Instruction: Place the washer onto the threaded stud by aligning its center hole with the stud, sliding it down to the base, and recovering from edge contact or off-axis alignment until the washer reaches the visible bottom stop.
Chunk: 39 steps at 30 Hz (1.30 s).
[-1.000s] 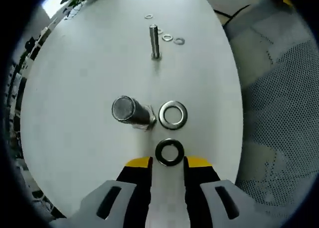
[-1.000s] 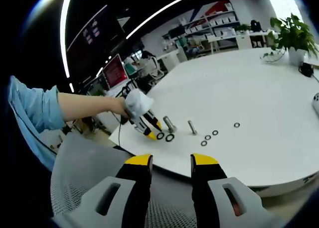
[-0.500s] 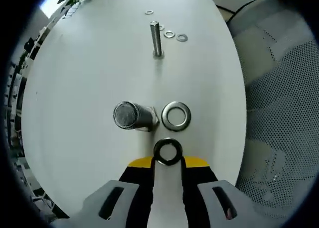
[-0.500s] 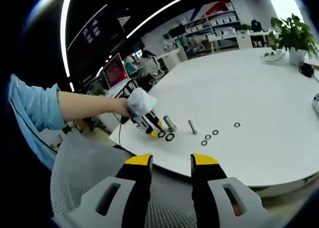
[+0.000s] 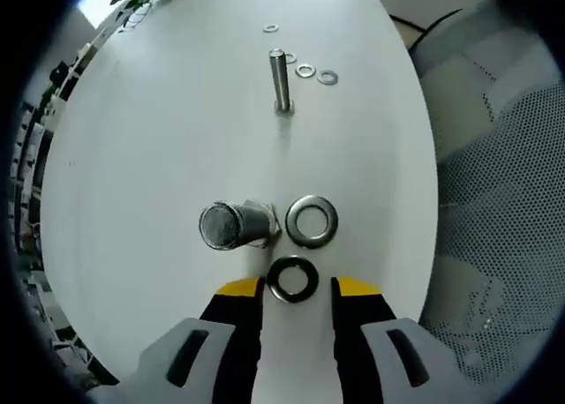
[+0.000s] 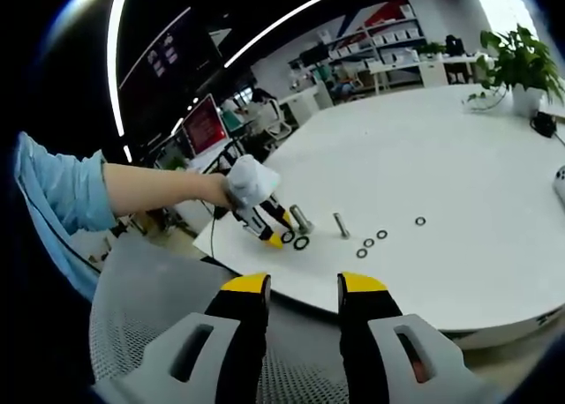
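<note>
left gripper (image 5: 295, 291) has its jaws apart around the dark washer (image 5: 293, 279) lying flat on the table (image 5: 132, 139); close squarely on its rim. stud (image 5: 281, 80) stands well beyond. right gripper (image 6: 302, 291) hangs parted, empty.

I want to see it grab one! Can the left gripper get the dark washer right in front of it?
Probably yes. The left gripper is open, and the dark washer lies flat on the table right between its tips, nothing blocking. The big stud stands just beyond.
</note>
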### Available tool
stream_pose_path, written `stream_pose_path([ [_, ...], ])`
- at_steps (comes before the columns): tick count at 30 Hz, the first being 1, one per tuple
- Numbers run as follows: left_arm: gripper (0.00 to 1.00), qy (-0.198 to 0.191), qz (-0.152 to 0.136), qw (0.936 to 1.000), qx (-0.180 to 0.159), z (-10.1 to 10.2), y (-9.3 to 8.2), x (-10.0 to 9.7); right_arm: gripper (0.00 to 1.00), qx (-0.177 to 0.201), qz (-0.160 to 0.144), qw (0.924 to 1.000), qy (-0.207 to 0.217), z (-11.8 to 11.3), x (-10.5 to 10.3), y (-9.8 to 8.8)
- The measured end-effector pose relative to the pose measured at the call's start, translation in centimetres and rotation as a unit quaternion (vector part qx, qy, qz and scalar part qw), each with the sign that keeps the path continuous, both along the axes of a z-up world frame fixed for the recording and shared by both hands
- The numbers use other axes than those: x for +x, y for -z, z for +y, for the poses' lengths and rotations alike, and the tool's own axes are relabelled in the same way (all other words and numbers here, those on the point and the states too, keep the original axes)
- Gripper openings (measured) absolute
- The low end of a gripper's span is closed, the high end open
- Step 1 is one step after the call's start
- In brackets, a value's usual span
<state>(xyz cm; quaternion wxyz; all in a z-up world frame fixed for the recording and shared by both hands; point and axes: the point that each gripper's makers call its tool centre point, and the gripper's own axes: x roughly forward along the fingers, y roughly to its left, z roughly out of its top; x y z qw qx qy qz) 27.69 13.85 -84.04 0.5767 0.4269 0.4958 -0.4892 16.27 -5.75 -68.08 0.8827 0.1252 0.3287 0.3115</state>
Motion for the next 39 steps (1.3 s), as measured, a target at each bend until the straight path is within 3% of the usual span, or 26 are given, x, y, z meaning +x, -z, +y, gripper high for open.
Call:
stream_pose_path([
  [8, 0.24, 0.002, 0.002, 1.0, 0.007, 0.1, 0.0, 0.3, 0.32, 0.001, -0.001, 1.0, 0.002, 0.0, 0.0, 0.0],
  [17, 0.2, 0.0, -0.004, 1.0, -0.009, 0.1, -0.1, 0.4, 0.32, 0.0, 0.001, 1.0, 0.002, 0.0, 0.0, 0.0],
  [25, 0.19, 0.004, -0.032, 0.9994, -0.014, 0.2, -0.3, 0.5, 0.32, 0.0, 0.001, 1.0, 0.002, 0.0, 0.0, 0.0],
  [32, 0.19, -0.032, -0.041, 0.9974, -0.049, -0.3, -2.1, 1.3, 0.32, 0.0, 0.0, 1.0, 0.002, 0.0, 0.0, 0.0],
  [39, 0.19, -0.029, -0.048, 0.9975, -0.044, 0.5, -3.6, 1.3, 0.32, 0.001, -0.001, 1.0, 0.001, 0.0, 0.0, -0.1],
])
